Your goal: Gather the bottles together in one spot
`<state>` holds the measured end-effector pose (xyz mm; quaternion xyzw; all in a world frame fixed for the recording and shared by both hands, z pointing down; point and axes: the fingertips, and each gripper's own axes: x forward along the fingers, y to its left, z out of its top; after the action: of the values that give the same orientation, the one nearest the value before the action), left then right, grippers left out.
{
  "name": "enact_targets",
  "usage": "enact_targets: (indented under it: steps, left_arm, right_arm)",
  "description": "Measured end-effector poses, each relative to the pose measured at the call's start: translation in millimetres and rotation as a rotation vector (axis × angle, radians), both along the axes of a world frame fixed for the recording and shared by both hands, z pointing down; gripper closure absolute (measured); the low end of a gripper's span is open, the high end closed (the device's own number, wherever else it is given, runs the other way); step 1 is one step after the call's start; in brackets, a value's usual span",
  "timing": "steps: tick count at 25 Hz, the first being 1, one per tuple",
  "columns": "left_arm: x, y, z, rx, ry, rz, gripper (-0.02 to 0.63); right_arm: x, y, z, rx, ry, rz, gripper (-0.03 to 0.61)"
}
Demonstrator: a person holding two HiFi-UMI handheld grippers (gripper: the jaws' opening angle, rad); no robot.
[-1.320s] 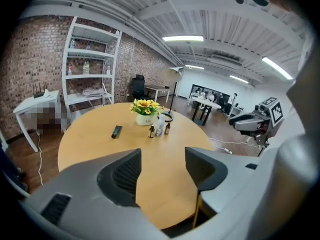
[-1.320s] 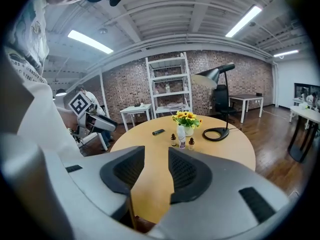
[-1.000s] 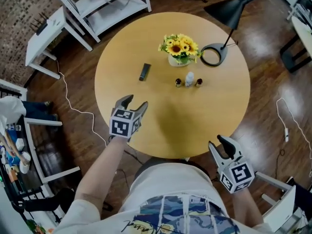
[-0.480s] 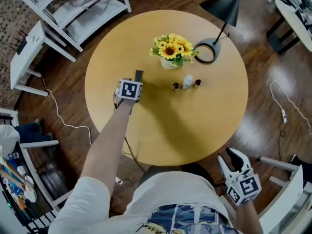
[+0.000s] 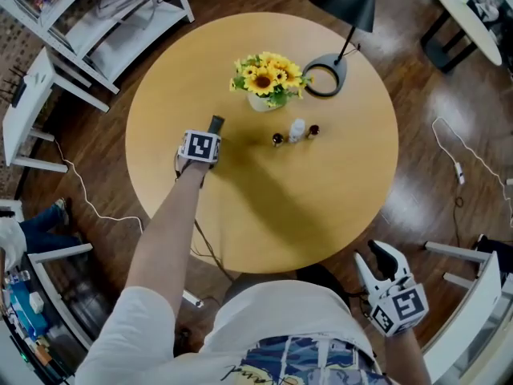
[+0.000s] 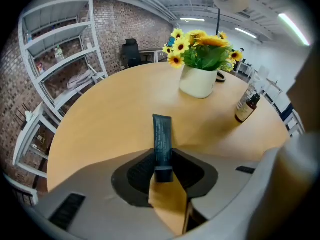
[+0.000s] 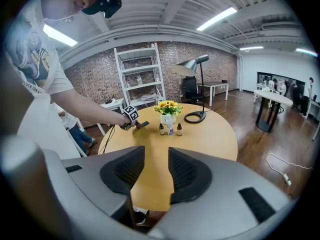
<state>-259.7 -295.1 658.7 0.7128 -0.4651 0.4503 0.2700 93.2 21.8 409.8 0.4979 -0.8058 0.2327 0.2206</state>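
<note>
Closing the left claw (image 5: 210,133) around the cap end of a dark tube (image 6: 161,134), flat on the tabletop (image 5: 321,199), left of center in the head view. Got three small bottles (image 5: 296,130) bunched mid-frame, right under the sunflowers (image 5: 266,77). Holding the right claw (image 5: 378,257) lower right, off the tabletop, jaws parted, empty.

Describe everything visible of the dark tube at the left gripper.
The dark tube is slim and flat, blackish-teal with pale print too small to read, plastic by its look, with a squared dark cap at its near end and a flat far end. It lies on the round wooden table, left of the flower vase and apart from the small bottles. Its cap end sits between the left gripper's jaws, which are closing, pads against its sides.
</note>
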Motion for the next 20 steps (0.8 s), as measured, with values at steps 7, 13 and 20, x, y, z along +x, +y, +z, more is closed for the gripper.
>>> enact_targets:
  steps: [7, 13, 20]
  left_arm:
    - [15.4, 10.7, -30.4, 0.069, 0.115, 0.038, 0.506]
    - [52.4, 54.2, -110.1, 0.168, 0.515, 0.05, 0.508]
    - [128.3, 166.7, -248.0, 0.221, 1.068, 0.292, 0.508]
  right_arm:
    - [-7.9, -8.1, -8.2, 0.023, 0.011, -0.088, 0.403]
    - [-23.1, -31.0, -33.9, 0.084, -0.055, -0.323, 0.403]
    - [-48.7, -69.1, -97.8, 0.149, -0.257, -0.662, 0.357]
